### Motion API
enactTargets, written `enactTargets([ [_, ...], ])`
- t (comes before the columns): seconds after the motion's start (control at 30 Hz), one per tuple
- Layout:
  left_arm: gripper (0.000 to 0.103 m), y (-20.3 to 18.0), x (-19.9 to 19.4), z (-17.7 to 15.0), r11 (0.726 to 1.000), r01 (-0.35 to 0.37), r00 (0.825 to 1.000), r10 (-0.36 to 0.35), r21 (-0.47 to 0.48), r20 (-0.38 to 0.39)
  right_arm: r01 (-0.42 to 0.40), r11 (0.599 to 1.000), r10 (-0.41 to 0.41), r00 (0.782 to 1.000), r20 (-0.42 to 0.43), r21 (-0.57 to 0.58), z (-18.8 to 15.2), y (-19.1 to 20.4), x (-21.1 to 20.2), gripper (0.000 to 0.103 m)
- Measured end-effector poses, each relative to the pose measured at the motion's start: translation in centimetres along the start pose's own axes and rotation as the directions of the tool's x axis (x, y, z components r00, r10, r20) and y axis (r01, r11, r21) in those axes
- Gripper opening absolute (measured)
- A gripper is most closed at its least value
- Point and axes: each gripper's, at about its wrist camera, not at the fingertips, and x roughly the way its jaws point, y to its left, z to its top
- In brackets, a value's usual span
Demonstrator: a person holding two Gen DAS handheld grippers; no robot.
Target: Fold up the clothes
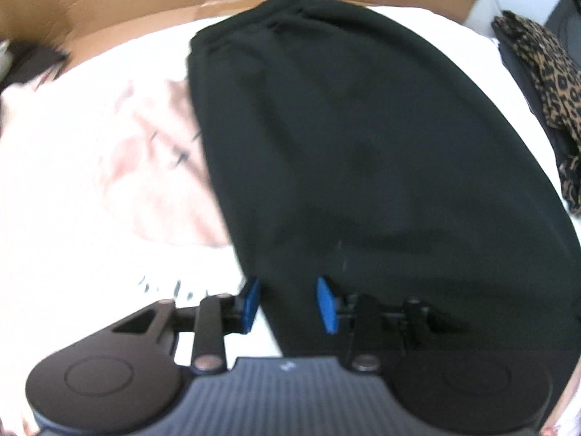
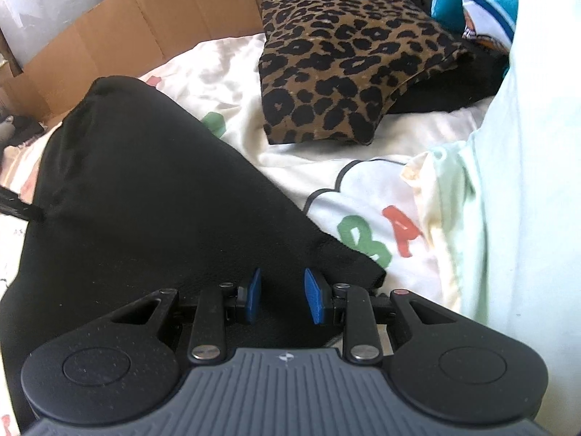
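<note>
A black garment lies spread flat on a white printed sheet; in the right wrist view the same black garment runs from the near edge to the far left. My left gripper is open, its blue pads straddling the garment's near left edge. Over the near right corner of the black cloth, my right gripper also stands open, with a blue pad either side of a gap above the fabric. Neither gripper pinches the cloth.
A folded leopard-print garment rests on dark clothing at the far right, also seen as leopard cloth. Brown cardboard lines the far side. A pale fabric mass rises on the right. The sheet bears coloured letters.
</note>
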Motion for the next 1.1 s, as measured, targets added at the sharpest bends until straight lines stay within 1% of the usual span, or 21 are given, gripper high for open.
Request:
enactTargets([
  [0.17, 0.038, -0.2, -1.2, -4.1, 0.999, 0.005, 0.999, -0.007, -0.046, -0.034, 0.034, 0.999, -0.034, 0.999, 0.002, 0.006, -0.5, -0.7, -0.3, 0.026],
  [0.33, 0.037, -0.9, -2.1, -8.0, 0.996, 0.017, 0.998, -0.022, -0.087, -0.062, 0.056, 0.998, -0.057, 0.998, -0.014, -0.005, -0.5, -0.7, -0.1, 0.022],
  [0.43, 0.038, -1.3, -2.6, -9.2, 0.993, 0.028, 0.999, -0.032, -0.116, -0.037, 0.077, 0.997, -0.077, 0.997, -0.024, -0.007, -0.3, -0.6, -0.1, 0.021],
  [0.57, 0.038, -1.5, -1.7, -10.0, 0.99, 0.002, 0.997, -0.013, -0.142, -0.076, 0.124, 0.991, -0.125, 0.991, -0.035, -0.044, -0.3, 0.0, -0.4, 0.021],
  [0.63, 0.04, -1.3, -1.4, -10.2, 0.986, 0.002, 0.996, -0.017, -0.169, -0.084, 0.131, 0.991, -0.132, 0.991, -0.039, -0.029, -0.2, 0.1, -0.8, 0.021],
  [0.67, 0.04, -1.1, -1.3, -10.2, 0.983, 0.004, 0.996, -0.02, -0.184, -0.086, 0.113, 0.993, -0.113, 0.993, -0.03, -0.015, -0.2, 0.0, -1.2, 0.023],
  [0.77, 0.039, -1.2, -1.5, -10.3, 0.978, 0.015, 0.997, -0.032, -0.208, -0.077, 0.02, 1.0, -0.02, 1.0, 0.006, 0.006, -0.3, 0.4, -2.6, 0.024],
  [0.83, 0.039, -1.2, -2.0, -10.6, 0.972, 0.028, 0.997, -0.044, -0.234, -0.064, -0.039, 0.999, 0.039, 0.999, 0.013, -0.013, -0.3, 1.2, -3.3, 0.025],
  [0.93, 0.039, -1.0, -2.8, -11.3, 0.959, 0.051, 0.997, -0.064, -0.28, -0.038, -0.11, 0.993, 0.11, 0.994, 0.008, -0.036, -0.4, 2.8, -4.2, 0.027],
  [1.0, 0.039, -0.7, -3.1, -11.9, 0.943, 0.08, 0.995, -0.095, -0.324, -0.032, -0.149, 0.987, 0.149, 0.989, -0.001, -0.058, -0.5, 4.1, -4.8, 0.031],
  [1.07, 0.039, -0.4, -3.3, -12.4, 0.923, 0.116, 0.99, -0.135, -0.367, -0.028, -0.187, 0.979, 0.186, 0.982, -0.016, -0.088, -0.6, 5.4, -5.4, 0.031],
  [1.1, 0.039, -0.4, -3.3, -12.6, 0.92, 0.12, 0.99, -0.141, -0.373, -0.028, -0.206, 0.973, 0.204, 0.979, -0.024, -0.102, -0.6, 6.1, -5.7, 0.031],
])
